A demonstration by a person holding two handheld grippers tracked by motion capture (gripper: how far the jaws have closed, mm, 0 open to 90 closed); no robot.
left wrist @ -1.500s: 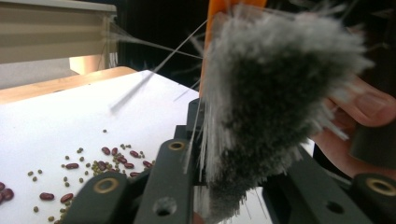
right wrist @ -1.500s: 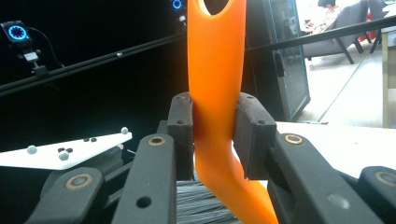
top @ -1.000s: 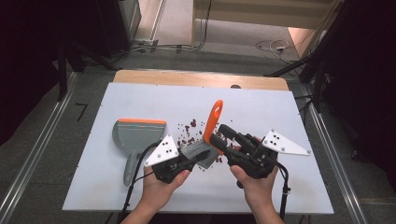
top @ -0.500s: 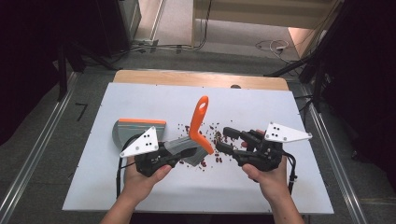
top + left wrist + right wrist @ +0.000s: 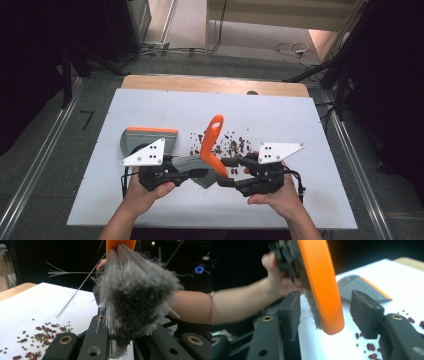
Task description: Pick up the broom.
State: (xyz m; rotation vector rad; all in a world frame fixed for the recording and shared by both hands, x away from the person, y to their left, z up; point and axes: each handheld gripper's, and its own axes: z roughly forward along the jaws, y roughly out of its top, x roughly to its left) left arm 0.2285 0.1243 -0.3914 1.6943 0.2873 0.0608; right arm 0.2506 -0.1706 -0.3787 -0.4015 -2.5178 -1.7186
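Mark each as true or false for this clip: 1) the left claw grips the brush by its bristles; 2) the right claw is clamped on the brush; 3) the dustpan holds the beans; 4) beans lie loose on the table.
1) True: the left claw is shut on the grey bristles of the brush.
2) False: the right claw is open, its jaws apart on either side of the orange brush back.
3) False: the dustpan lies apart from the beans.
4) True: they lie scattered on the white table.
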